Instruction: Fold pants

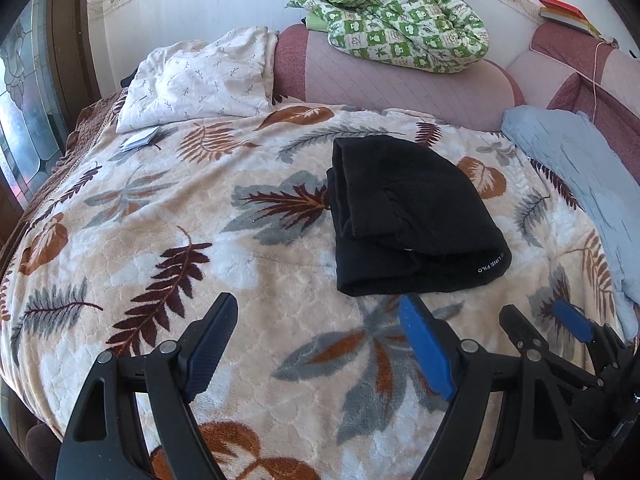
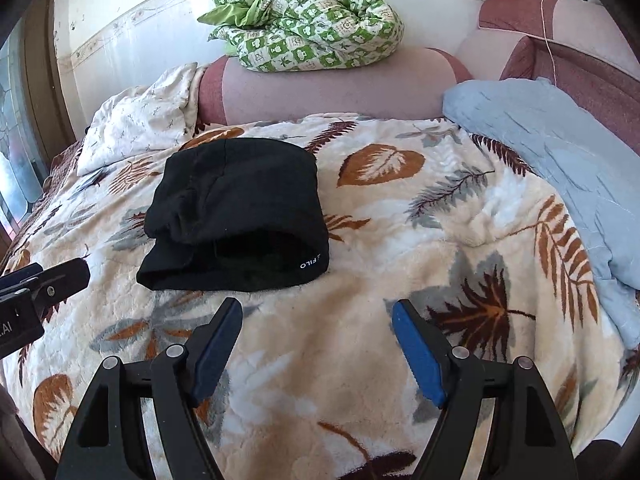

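The black pants (image 1: 412,220) lie folded in a compact stack on the leaf-patterned blanket (image 1: 180,240), with white lettering on the near right corner. They also show in the right wrist view (image 2: 240,216). My left gripper (image 1: 320,308) is open and empty, hovering just short of the pants' near edge. My right gripper (image 2: 318,312) is open and empty, just in front of and to the right of the stack. The right gripper also shows at the lower right of the left wrist view (image 1: 540,320). The left gripper's tip shows at the left edge of the right wrist view (image 2: 44,280).
A white pillow (image 1: 200,80) and a small booklet (image 1: 140,140) lie at the back left. A green patterned quilt (image 1: 400,16) rests on the pink headboard (image 1: 400,88). A light blue blanket (image 1: 580,184) lies along the right side. Books (image 1: 564,12) sit at the far right.
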A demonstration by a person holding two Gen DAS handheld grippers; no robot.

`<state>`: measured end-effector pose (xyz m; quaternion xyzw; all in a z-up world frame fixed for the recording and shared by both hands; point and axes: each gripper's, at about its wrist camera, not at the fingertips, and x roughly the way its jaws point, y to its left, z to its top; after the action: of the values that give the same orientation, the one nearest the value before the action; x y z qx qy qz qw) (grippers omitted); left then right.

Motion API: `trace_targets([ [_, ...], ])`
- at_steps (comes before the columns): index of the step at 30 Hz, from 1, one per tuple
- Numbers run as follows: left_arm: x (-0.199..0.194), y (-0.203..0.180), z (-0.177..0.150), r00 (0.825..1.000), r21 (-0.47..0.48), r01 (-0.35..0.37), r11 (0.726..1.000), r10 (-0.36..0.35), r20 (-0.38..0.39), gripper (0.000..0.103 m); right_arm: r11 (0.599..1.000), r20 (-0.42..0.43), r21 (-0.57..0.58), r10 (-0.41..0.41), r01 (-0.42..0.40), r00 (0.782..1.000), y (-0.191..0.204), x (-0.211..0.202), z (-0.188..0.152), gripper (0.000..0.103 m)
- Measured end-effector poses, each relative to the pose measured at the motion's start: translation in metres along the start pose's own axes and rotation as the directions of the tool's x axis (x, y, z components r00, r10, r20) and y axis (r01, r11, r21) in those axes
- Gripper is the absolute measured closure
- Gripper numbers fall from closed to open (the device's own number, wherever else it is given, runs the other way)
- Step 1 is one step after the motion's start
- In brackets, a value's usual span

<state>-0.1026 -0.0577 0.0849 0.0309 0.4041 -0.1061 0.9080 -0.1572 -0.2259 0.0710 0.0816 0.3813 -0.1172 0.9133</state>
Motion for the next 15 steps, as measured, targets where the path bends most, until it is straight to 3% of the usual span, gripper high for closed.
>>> trace_targets([
  [15,0.0061,0.0074,-0.0045,1.0,-0.018,0.006,1.0,-0.006,-0.012,0.02,1.0,-0.028,-0.028,0.004,-0.005,1.0,0.0092,0.0056,-0.006,0.021],
])
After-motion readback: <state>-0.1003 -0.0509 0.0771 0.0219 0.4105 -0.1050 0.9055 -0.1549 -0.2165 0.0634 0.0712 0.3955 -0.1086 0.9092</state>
